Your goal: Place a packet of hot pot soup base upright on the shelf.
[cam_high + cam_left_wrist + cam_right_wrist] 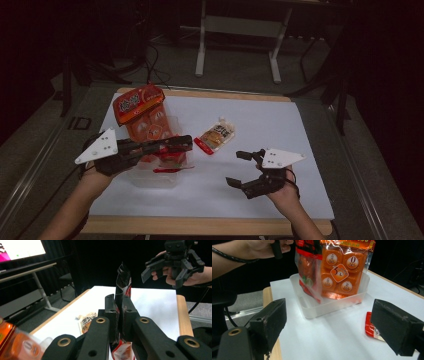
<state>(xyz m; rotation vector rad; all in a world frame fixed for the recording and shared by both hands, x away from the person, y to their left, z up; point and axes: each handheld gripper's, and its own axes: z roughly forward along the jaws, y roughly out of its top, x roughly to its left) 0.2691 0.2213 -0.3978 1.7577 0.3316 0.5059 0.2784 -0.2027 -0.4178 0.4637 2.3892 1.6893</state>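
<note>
The clear plastic tub (160, 177) stands on the white surface (280, 125), toward its left half, and serves here as the landmark. Standing in the tub is an orange snack bag (343, 272), upright and leaning toward the tub's far side in the high view, with its printed top above the rim. In front of it, also in the tub, is a red packet (308, 272).

The left gripper (177, 144) reaches across the tub from its left side, held above the rim. Its jaws are pressed together on the top edge of the red packet (122, 290); in the left gripper view the dark, crinkled film stands up between the two black jaws and the packet's red lower part hangs below them.

The right gripper (241, 169) hovers to the right of the tub, well apart from it, above bare surface. Its jaws are spread wide with nothing between them; in the right gripper view the tub and its bags show through the gap.

A small yellow-and-red sachet (216, 136) lies flat on the surface just right of the tub, between the tub and the right gripper, touching neither.
</note>
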